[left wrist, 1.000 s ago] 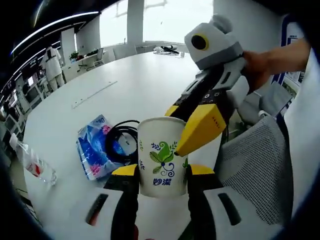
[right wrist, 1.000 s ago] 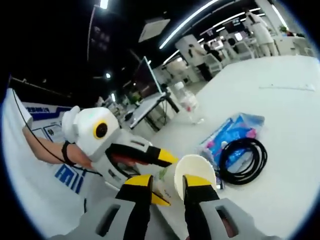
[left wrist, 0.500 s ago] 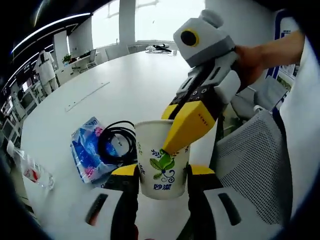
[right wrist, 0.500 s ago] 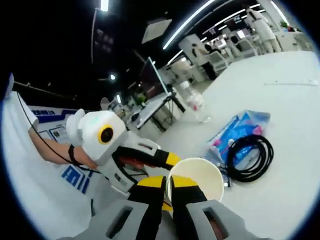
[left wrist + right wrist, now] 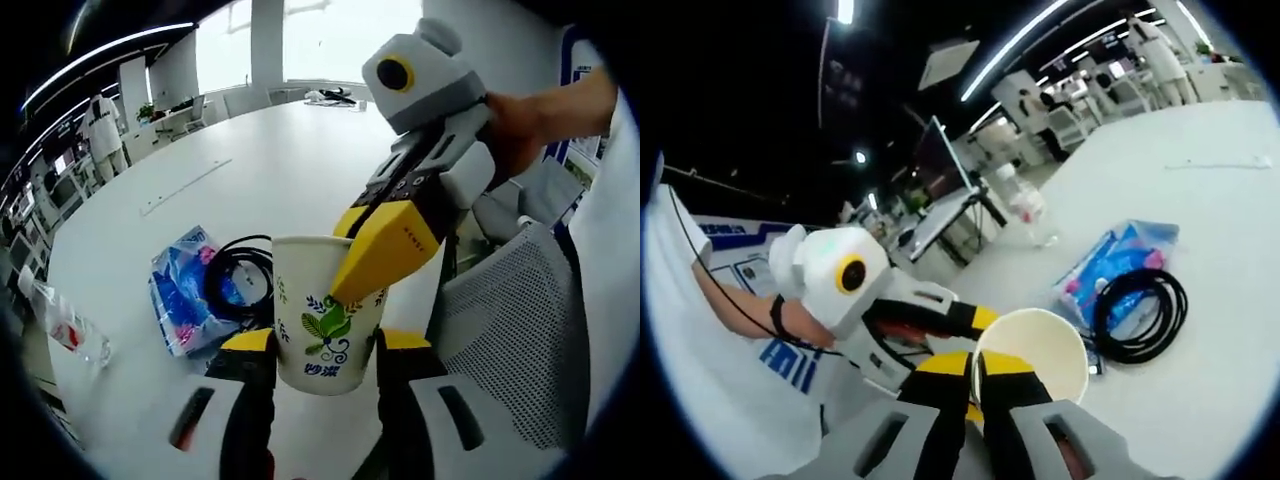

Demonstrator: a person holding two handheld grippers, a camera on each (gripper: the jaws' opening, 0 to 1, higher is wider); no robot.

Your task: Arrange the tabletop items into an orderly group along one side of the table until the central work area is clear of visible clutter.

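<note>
A white paper cup (image 5: 325, 310) printed with green leaves and blue characters stands upright between the yellow-tipped jaws of the left gripper (image 5: 322, 352), which press against its lower sides. In the right gripper view the same paper cup (image 5: 1032, 352) shows its open mouth, and the part of the inside that can be seen holds nothing. The right gripper (image 5: 975, 372) has its jaws closed together on the cup's rim, one jaw inside the wall and one outside. In the left gripper view that right gripper (image 5: 385, 252) reaches down from the upper right, held by a person's hand (image 5: 515, 130).

The cup is held near the edge of a broad, smooth white table (image 5: 270, 170). Just behind the cup on the table lies a coil of black cable (image 5: 237, 280), resting partly on a soft blue tissue pack (image 5: 183, 300) with pink flowers on it. Further off, near the table's edge, a clear plastic bottle (image 5: 62, 328) with a red label lies on its side. The far half of the table is open, with a thin pale strip (image 5: 188, 187) lying on it. A grey mesh chair (image 5: 515, 335) stands beside the table edge.
</note>
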